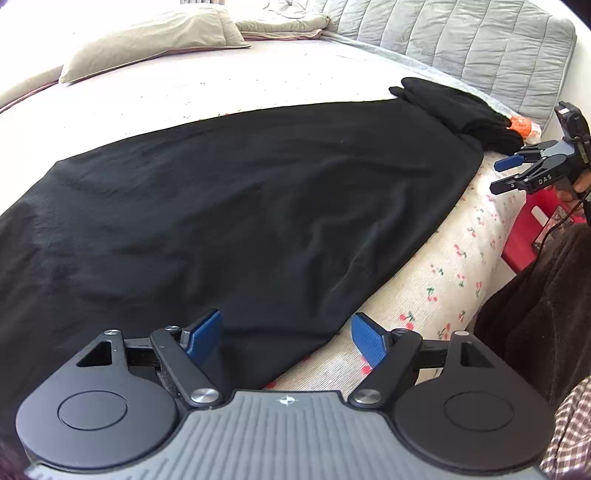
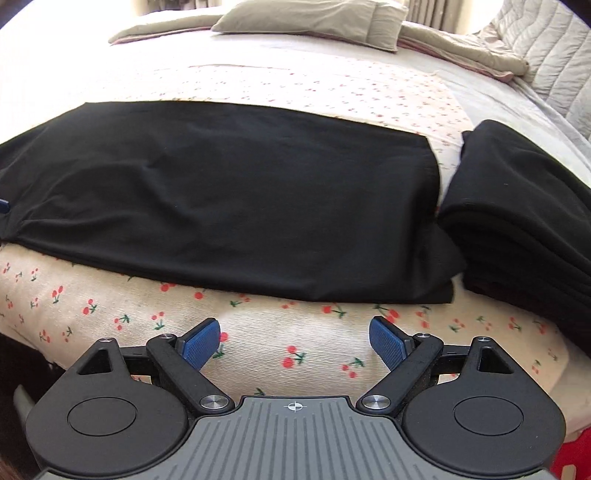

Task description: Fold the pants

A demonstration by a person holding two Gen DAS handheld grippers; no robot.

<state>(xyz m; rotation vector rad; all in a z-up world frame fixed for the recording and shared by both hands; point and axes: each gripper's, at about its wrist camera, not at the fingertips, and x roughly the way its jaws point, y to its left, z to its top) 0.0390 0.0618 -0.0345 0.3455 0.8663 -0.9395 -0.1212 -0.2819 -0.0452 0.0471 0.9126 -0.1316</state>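
Left claw (image 1: pixel 286 338): blue pads apart, nothing between them, hovering over the near edge of the black soft-knit pants (image 1: pixel 229 206), one pad above the cloth, the other above the sheet. Right claw (image 2: pixel 295 343): pads apart too, empty, just short of the pants' near edge, over bare sheet.

Pants lie flat on the bed with the cream cherry-print sheet (image 2: pixel 258 332), running lengthwise along its near edge. They look like a single long panel, so my read is the legs are already laid one on the other; the crosswise folds are still to do. Neither claw has a grip yet.

At the right end of the pants, nearly touching: a stack of folded black garments (image 2: pixel 517 221). Beyond the pants, well apart: a beige pillow (image 2: pixel 314 22).
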